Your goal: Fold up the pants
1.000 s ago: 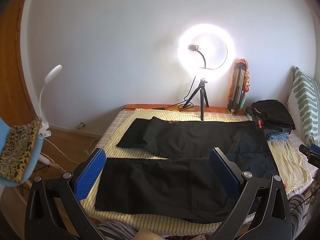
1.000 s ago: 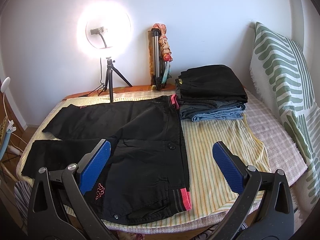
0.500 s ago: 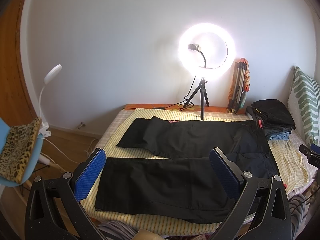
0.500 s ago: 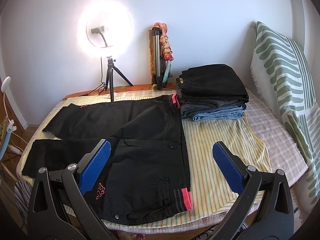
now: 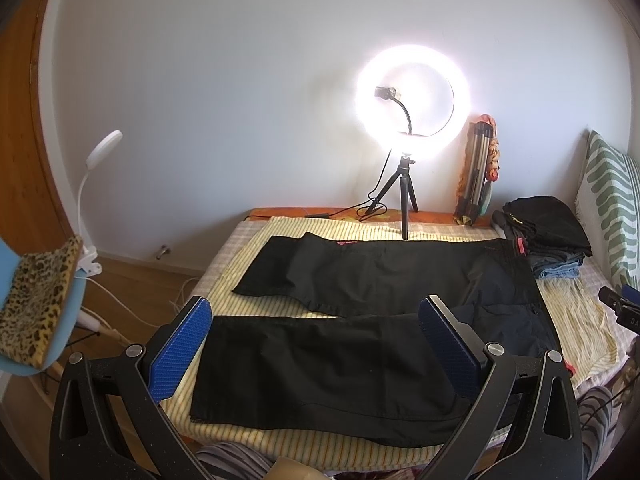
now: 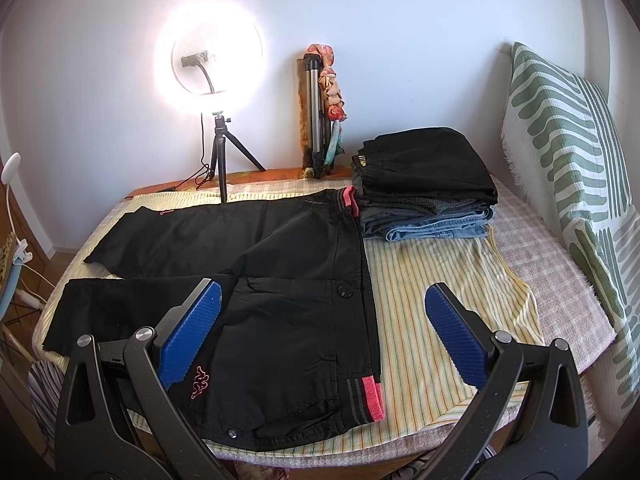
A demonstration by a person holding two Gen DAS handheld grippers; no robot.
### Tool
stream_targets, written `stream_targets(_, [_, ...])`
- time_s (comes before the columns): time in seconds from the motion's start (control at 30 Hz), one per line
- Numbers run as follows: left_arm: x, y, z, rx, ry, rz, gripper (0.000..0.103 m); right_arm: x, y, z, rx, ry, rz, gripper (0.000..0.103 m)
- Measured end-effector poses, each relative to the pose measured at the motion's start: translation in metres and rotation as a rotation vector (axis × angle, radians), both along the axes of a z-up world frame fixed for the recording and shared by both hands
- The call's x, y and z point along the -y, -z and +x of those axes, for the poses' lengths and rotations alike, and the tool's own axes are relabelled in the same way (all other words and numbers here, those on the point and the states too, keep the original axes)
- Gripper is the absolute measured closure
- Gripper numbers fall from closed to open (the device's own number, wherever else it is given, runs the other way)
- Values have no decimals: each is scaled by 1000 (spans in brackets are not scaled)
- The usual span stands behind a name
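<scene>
Black pants [image 5: 352, 320] with a pink waistband lie flat and spread on the striped yellow cloth over the bed [image 5: 256, 248], legs to the left, waist to the right. They also show in the right wrist view [image 6: 280, 280]. My left gripper [image 5: 316, 332] is open and empty, hovering above the near leg. My right gripper [image 6: 324, 312] is open and empty, hovering above the waist end near the front edge. The tip of the right gripper shows at the right edge of the left wrist view [image 5: 620, 304].
A stack of folded clothes [image 6: 424, 184] sits at the back right beside a green-patterned pillow [image 6: 568, 168]. A lit ring light on a tripod [image 6: 216, 80] and a folded tripod [image 6: 320, 112] stand at the back. A chair with a leopard cushion [image 5: 36, 304] stands to the left.
</scene>
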State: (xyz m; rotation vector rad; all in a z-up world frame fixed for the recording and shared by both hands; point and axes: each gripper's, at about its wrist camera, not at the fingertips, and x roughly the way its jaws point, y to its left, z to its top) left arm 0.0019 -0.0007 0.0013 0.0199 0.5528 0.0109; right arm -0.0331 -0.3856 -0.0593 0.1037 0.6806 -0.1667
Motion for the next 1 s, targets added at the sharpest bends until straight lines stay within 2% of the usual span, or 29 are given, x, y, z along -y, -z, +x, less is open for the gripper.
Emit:
stream_targets(0.4, [-1,1,1,-5,-3,5,0,-2,1,0,-4,-1,0,0])
stream_targets(0.87, [-32,27,14,-60,20,55,1,4,15,2,-35,-56,-23,0])
stream_targets(1.0, [-47,34,17,-72,17,78,10,5,21,4,-57,-96,-35,0])
